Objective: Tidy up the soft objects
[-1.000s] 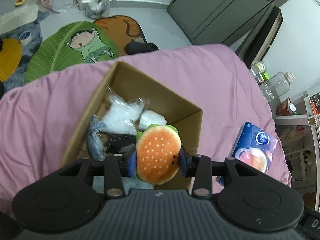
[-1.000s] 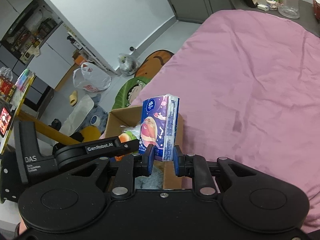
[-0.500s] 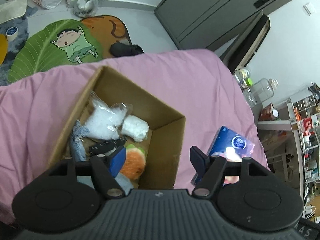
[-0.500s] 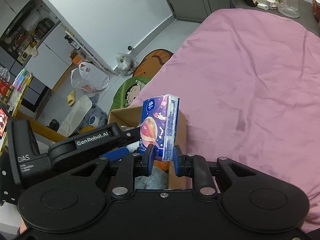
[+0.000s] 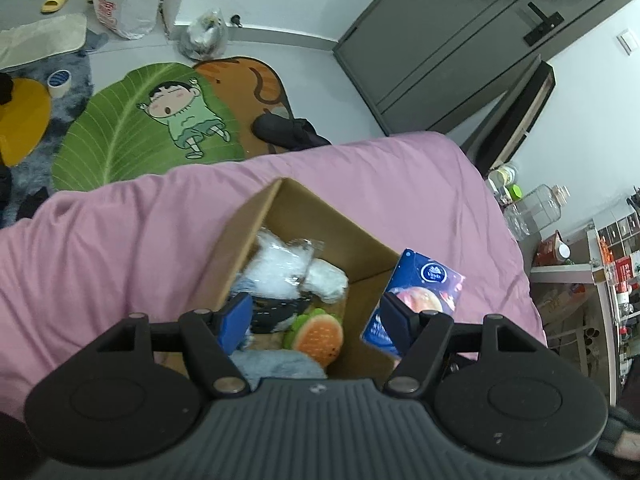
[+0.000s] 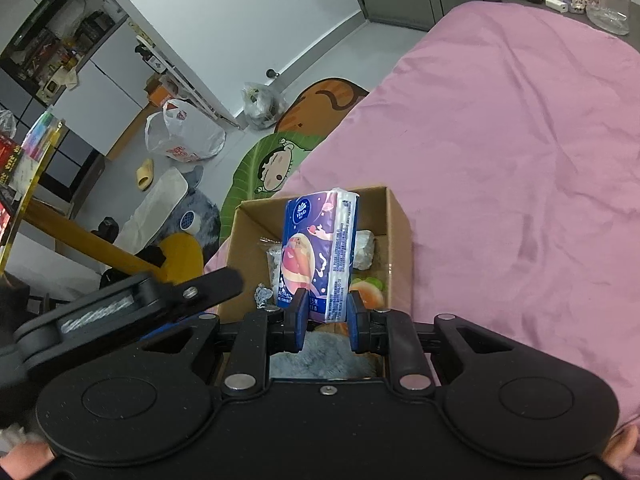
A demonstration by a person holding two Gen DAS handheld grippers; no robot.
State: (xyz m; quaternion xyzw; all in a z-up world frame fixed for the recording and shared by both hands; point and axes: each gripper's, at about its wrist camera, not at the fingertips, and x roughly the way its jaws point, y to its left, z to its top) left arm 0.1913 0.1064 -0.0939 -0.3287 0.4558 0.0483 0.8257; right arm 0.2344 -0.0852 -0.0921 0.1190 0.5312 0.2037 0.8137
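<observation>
Since the earlier frame the burger plush (image 5: 320, 336) has dropped out of the left gripper (image 5: 316, 320), whose jaws have just been opening and now stand released and empty, the plush lying below and between them inside the cardboard box (image 5: 256, 216) on the pink bed (image 5: 120, 232). Right gripper (image 6: 326, 322) has shifted over the box, its jaws clenched on the lower end of a blue tissue pack (image 6: 320, 248) that stands upright above them, over the box opening.

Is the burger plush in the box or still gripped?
In the cardboard box: burger plush lies on its contents, left gripper open above it.
</observation>
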